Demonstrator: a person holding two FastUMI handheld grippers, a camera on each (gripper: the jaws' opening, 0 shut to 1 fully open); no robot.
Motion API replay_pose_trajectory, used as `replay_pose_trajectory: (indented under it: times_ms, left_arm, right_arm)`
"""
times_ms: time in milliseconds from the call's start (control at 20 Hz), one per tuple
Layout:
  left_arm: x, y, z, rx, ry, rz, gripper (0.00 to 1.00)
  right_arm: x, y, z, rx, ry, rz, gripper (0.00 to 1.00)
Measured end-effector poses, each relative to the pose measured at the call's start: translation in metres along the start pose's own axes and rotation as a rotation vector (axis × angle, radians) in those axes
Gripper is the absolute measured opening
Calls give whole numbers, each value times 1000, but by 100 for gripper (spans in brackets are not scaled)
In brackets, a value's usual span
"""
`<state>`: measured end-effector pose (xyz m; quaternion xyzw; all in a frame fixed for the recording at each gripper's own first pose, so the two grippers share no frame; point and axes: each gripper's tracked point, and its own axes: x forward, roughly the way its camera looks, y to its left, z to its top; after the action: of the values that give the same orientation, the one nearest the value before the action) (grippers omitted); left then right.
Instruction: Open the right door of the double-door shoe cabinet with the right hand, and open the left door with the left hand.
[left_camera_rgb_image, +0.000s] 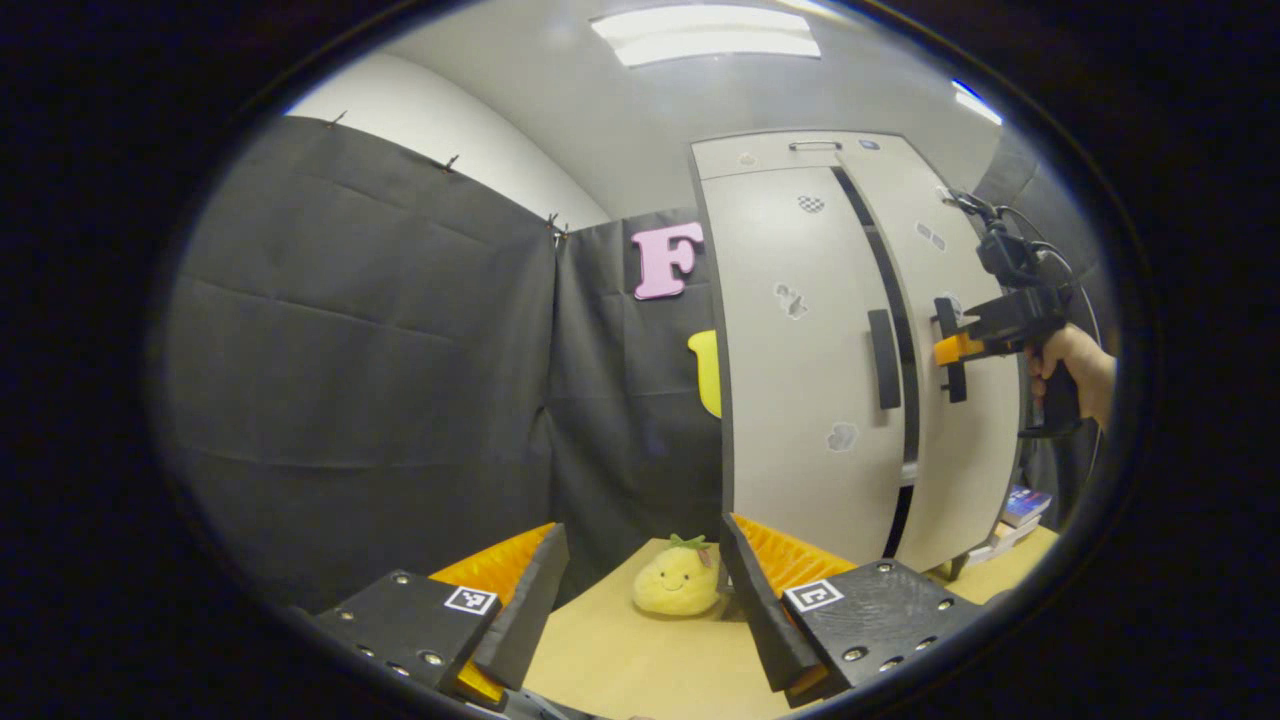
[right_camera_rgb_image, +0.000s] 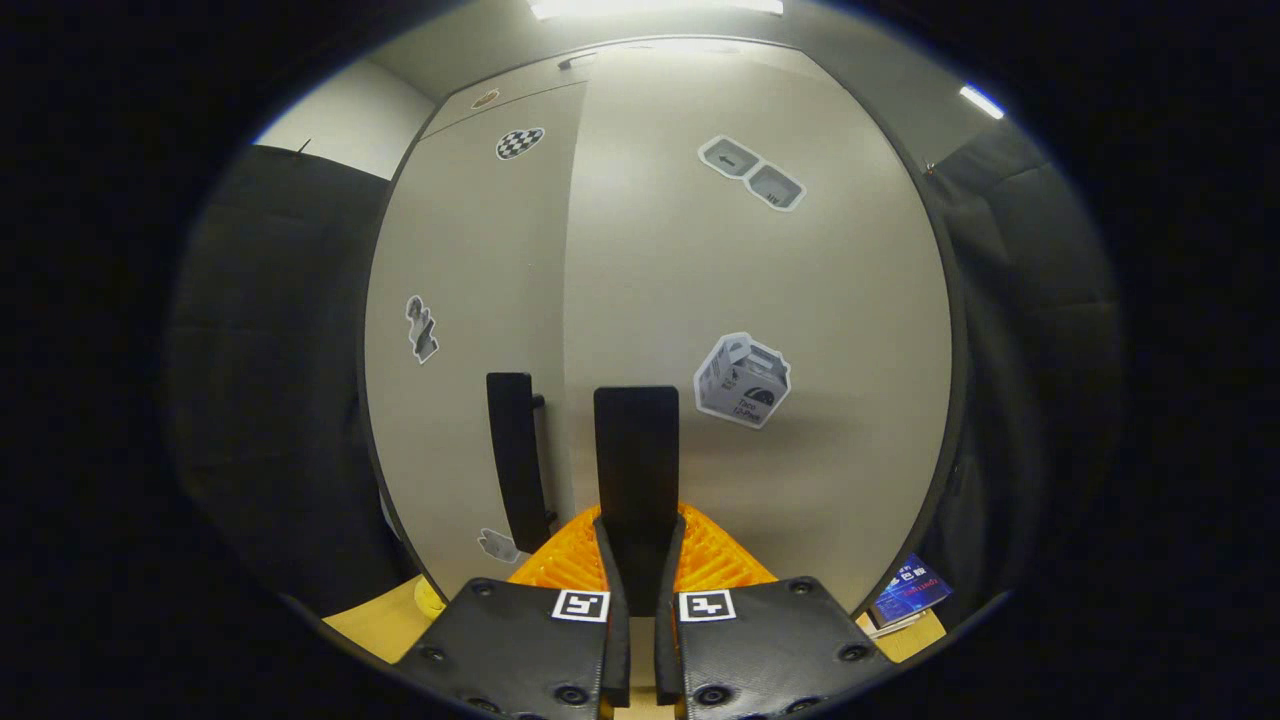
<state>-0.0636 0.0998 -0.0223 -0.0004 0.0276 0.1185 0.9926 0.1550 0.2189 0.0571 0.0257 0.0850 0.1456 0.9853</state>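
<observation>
1. Right gripper (right_camera_rgb_image: 638, 560) is squeezed tight on the right door handle (right_camera_rgb_image: 637, 470) of the shoe cabinet (right_camera_rgb_image: 800, 300); both fingers press its sides.
2. Left gripper (left_camera_rgb_image: 640, 590) hangs wide open over the table (left_camera_rgb_image: 620, 660), holding nothing; a yellow plush toy (left_camera_rgb_image: 678, 580) sits between its fingers, farther off.
3. From the left gripper view, the right door (left_camera_rgb_image: 965, 440) stands a little open, showing a dark gap; the left door (left_camera_rgb_image: 800, 400) is shut, its handle (left_camera_rgb_image: 882, 358) untouched.
4. What is inside the cabinet cannot be seen; books (left_camera_rgb_image: 1020, 515) lie beside its foot.
</observation>
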Motion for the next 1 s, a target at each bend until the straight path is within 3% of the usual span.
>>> replay_pose_trajectory:
  times_ms: [400, 650, 950, 1000]
  left_arm:
    - [9, -46, 8, 6, -15, -119, 89]
    - [10, -86, 17, -9, -32, -208, 89]
    - [7, -131, 21, 9, -48, -304, 89]
    - [6, -137, 21, 7, -47, -317, 89]
  right_arm:
    - [-9, -7, -1, 40, 6, 85, 9]
    - [-26, -12, -1, 53, 30, 123, 14]
    - [-52, -33, 0, 50, 25, 108, 8]
    - [-54, -36, -1, 47, 30, 106, 11]
